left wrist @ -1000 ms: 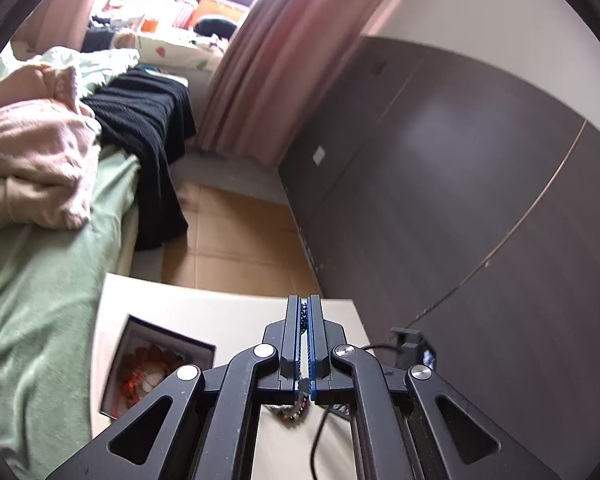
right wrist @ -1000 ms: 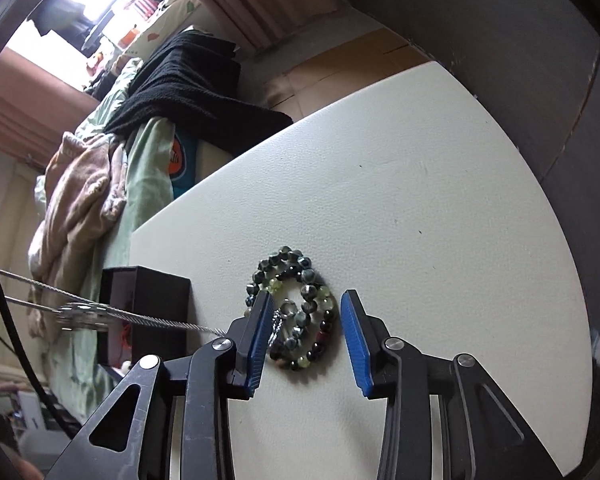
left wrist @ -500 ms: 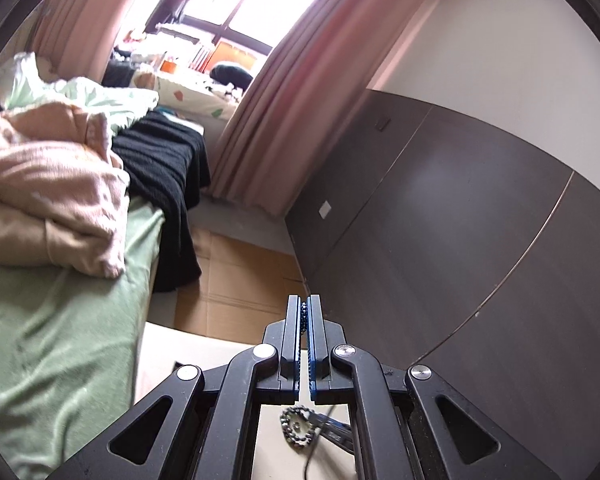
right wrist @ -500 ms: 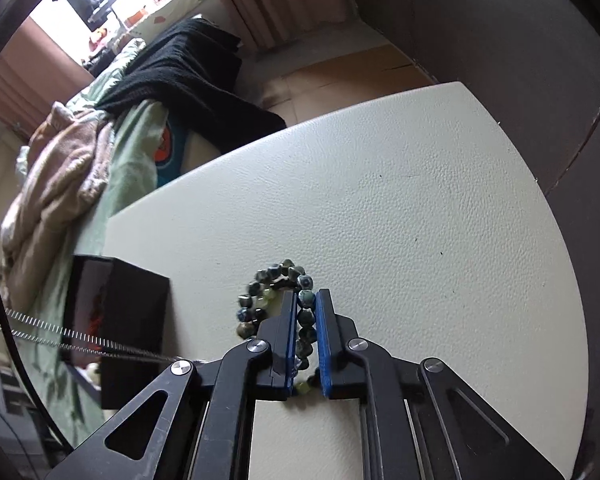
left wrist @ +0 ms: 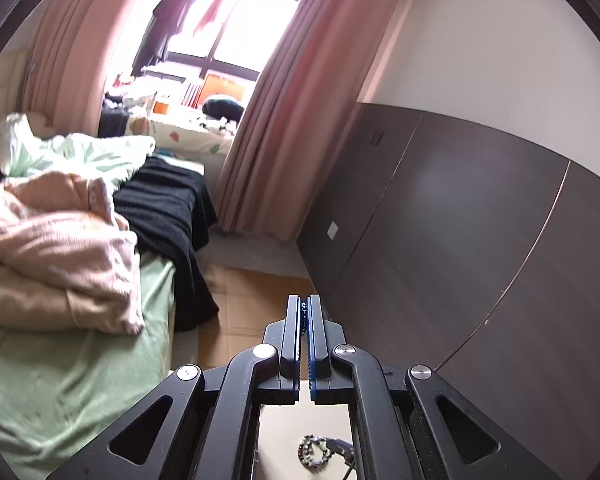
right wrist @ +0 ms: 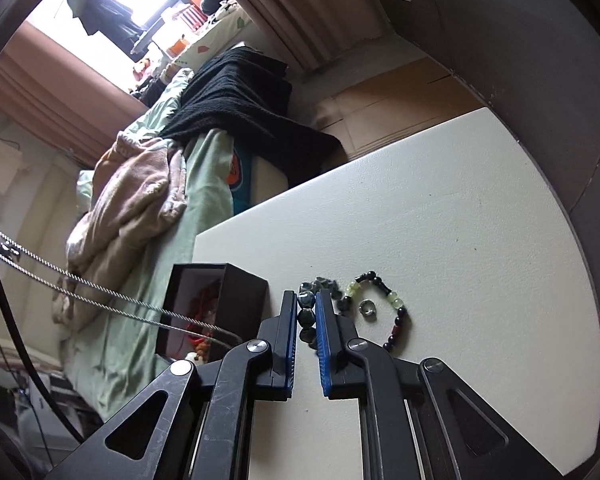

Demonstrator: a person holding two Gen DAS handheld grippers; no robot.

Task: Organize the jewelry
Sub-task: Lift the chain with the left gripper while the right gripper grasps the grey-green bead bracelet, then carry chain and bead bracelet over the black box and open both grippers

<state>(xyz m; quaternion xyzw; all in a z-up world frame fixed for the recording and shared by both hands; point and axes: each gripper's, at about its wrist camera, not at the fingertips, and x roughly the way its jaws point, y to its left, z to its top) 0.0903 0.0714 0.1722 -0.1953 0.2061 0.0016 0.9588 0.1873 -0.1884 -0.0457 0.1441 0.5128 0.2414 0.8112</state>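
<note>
On the white worktop (right wrist: 440, 216) we are at the pick-up step: our right claw (right wrist: 308, 312) is clamped on the dark-green bead bracelet (right wrist: 306, 316). Next, we judge, comes a carry left into the open black jewelry box (right wrist: 216, 304). Our left claw (left wrist: 304, 320) points at the room, raised, pinching a thin beaded strand (left wrist: 303, 316).

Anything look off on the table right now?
Yes. One beaded bracelet and a small ring lie loose on the white table, outside the black box. The right tool grips a dark-green bracelet.
</note>
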